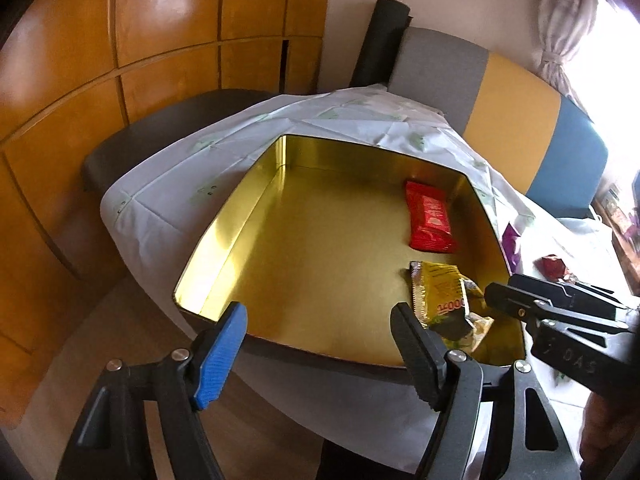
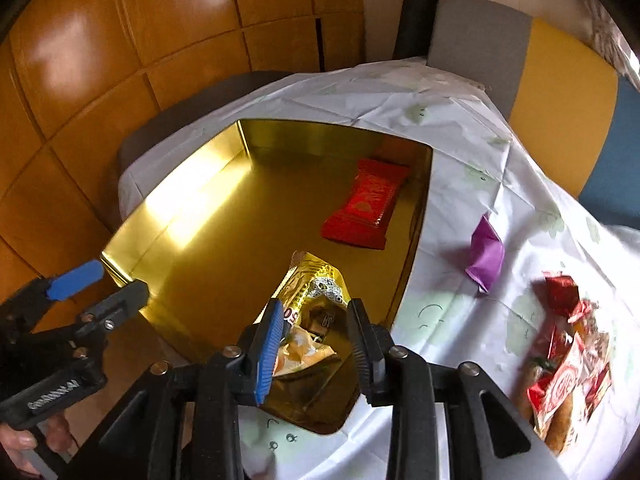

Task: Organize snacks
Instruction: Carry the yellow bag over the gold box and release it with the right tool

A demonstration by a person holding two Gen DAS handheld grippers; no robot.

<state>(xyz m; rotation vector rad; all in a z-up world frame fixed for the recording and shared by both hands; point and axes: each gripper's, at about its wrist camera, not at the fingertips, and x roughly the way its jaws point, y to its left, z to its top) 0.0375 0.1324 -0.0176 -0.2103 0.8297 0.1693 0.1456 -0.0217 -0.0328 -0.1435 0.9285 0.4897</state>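
While my left gripper (image 1: 318,350) hovered over the near rim of the gold tin (image 1: 224,220), its jaws stood wide apart with nothing between them, only the tin's near wall showing in the gap. My right gripper (image 2: 314,344) hung over the tin's near right corner, jaws parted a little; the gold snack packet (image 2: 316,300) lay between them, crumpled, its lower end beside the blue pad (image 2: 267,354), while the black pad stood clear of it. I could not tell whether the blue pad actually touched the wrapper. From the left wrist view the same packet (image 1: 440,294) rested on the tin floor near the right wall, with my right gripper (image 1: 548,304) reaching in from the right edge.

Deeper in the tin, toward its far right corner, a red snack packet (image 2: 366,206) lay flat, well apart from the gold one. The tin sat on a white patterned tablecloth (image 2: 460,152) at the table's left end. On the cloth, just right of the tin, lay a purple wrapper (image 2: 486,258), and nearer the right edge a heap of red wrapped snacks (image 2: 568,360). Behind the table stood a bench backrest in grey, yellow and blue panels (image 1: 516,108), beside orange wooden cabinet doors (image 1: 80,80).
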